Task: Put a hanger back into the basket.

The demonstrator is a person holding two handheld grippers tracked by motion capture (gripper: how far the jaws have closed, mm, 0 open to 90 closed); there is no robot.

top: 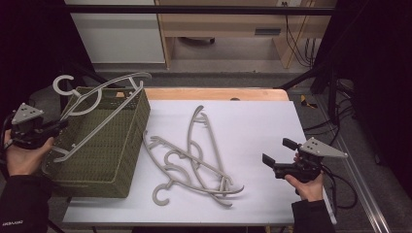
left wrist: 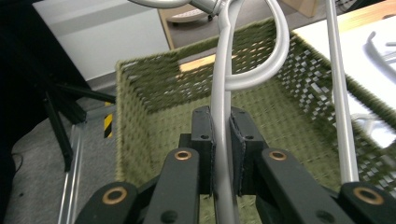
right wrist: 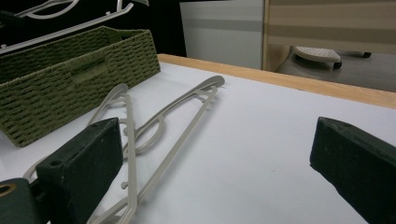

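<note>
A grey plastic hanger [top: 104,119] lies slanted over the green woven basket [top: 104,160] at the table's left, its hook [top: 63,85] past the far left corner. My left gripper [top: 61,124] is shut on one arm of that hanger at the basket's left rim. In the left gripper view the pads clamp the grey hanger [left wrist: 223,140] above the basket's inside [left wrist: 289,130]. Several more grey hangers [top: 194,160] lie tangled on the white tabletop [top: 252,126]. My right gripper [top: 278,151] hovers right of them, open and holding nothing. The right gripper view shows the hangers [right wrist: 177,121] ahead.
A wooden strip [top: 214,93] borders the table's far edge, and a pale cabinet [top: 116,34] stands beyond it. A black frame pole [top: 311,73] and cables [top: 340,189] run along the right side. The basket [right wrist: 70,79] sits left of the loose hangers.
</note>
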